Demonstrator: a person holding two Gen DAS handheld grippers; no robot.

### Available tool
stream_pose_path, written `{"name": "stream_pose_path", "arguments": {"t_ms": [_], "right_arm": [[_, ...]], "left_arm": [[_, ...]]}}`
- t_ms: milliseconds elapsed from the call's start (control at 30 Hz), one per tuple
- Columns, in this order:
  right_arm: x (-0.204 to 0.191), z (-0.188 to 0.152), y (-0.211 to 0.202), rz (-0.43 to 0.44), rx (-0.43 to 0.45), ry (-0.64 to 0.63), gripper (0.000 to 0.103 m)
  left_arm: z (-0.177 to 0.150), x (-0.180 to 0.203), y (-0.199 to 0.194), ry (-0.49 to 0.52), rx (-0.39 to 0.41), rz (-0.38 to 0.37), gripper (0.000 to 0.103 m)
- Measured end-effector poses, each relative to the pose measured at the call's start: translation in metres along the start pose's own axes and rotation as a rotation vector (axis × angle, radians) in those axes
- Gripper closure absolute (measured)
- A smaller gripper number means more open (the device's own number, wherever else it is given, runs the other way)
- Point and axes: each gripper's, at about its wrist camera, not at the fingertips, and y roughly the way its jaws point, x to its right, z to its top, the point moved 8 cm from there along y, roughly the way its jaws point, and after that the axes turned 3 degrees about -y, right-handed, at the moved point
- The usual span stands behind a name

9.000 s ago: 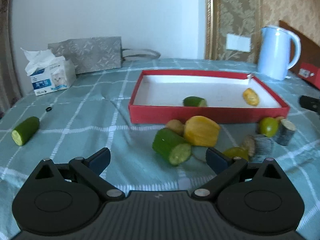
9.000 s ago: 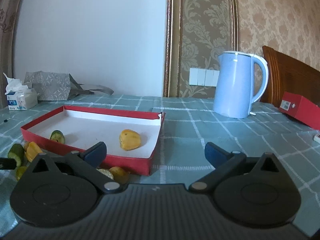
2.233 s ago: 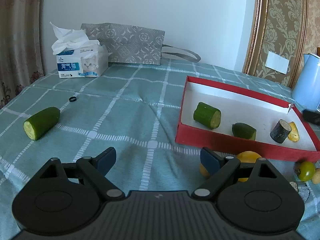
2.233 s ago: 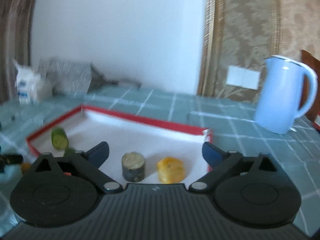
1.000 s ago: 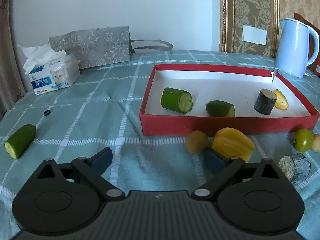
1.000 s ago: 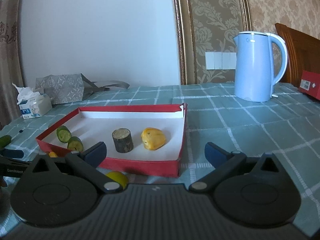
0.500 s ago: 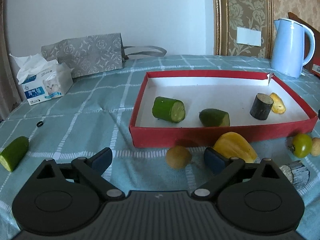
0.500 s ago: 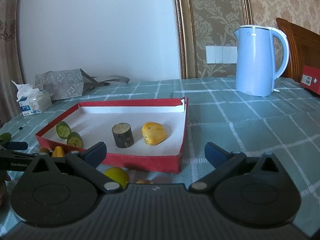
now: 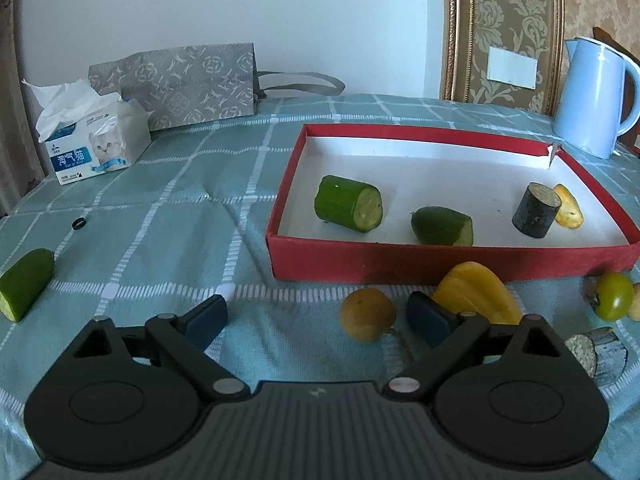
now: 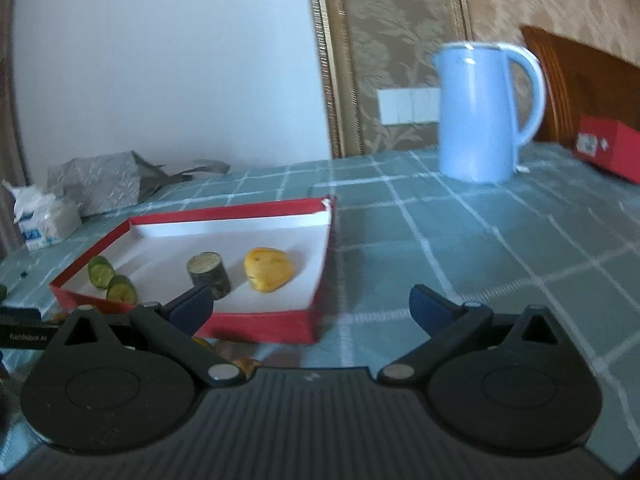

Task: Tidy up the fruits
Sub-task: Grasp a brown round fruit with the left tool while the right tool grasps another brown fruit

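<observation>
A red tray (image 9: 440,256) with a white floor holds two green cucumber pieces (image 9: 349,209), a dark log piece (image 9: 536,209) and a yellow piece (image 9: 568,211). In front of it on the cloth lie a small round yellow-brown fruit (image 9: 367,313), a big yellow fruit (image 9: 476,296), a green tomato (image 9: 612,295) and a grey log piece (image 9: 596,352). My left gripper (image 9: 316,320) is open, low, with the round fruit between its fingers. My right gripper (image 10: 308,308) is open and empty at the tray's (image 10: 256,324) near right corner.
A loose cucumber piece (image 9: 24,284) lies far left on the checked cloth. A tissue box (image 9: 96,144) and a grey bag (image 9: 180,80) stand at the back left. A blue kettle (image 9: 592,96) stands behind the tray, with a red box (image 10: 608,148) to its right.
My left gripper has moved forward and down toward the fruits in front of the tray; the round fruit now sits between its fingers. My right gripper has swung right and closer to the tray.
</observation>
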Motion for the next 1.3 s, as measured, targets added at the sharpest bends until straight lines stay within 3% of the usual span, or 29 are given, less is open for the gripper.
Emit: {"name": "stream_pose_path", "arguments": {"t_ms": [200,267,333,400,567,800,967,1100,1300], "right_arm": [[-0.003,-0.008,-0.005,0.000,0.002,-0.055,0.000],[-0.014,-0.010,-0.008,-0.003,0.016,-0.130,0.000],[-0.026,-0.013,-0.011,-0.019,0.031,-0.217,0.003],[-0.040,-0.016,-0.014,-0.030,0.048,-0.299,0.011],[-0.054,-0.025,-0.008,-0.029,0.004,-0.379,0.015],[-0.044,-0.027,0.001,0.013,-0.058,-0.295,0.018],[-0.043,-0.029,0.005,0.038,-0.087,-0.277,0.036],[-0.045,-0.031,0.008,0.060,-0.105,-0.279,0.058],[-0.047,-0.032,0.012,0.067,-0.128,-0.290,0.063]], "left_arm": [[-0.001,0.007,-0.006,0.038,0.021,-0.026,0.027],[-0.001,0.009,-0.007,0.047,0.027,-0.036,0.037],[-0.001,0.013,-0.009,0.059,0.031,-0.066,0.053],[-0.001,0.016,-0.010,0.072,0.034,-0.077,0.057],[-0.001,0.015,-0.010,0.064,0.031,-0.092,0.059],[-0.001,0.015,-0.010,0.065,0.032,-0.090,0.059],[-0.001,0.016,-0.010,0.073,0.034,-0.091,0.063],[-0.001,0.017,-0.011,0.072,0.033,-0.091,0.063],[-0.001,0.016,-0.011,0.073,0.034,-0.091,0.063]]}}
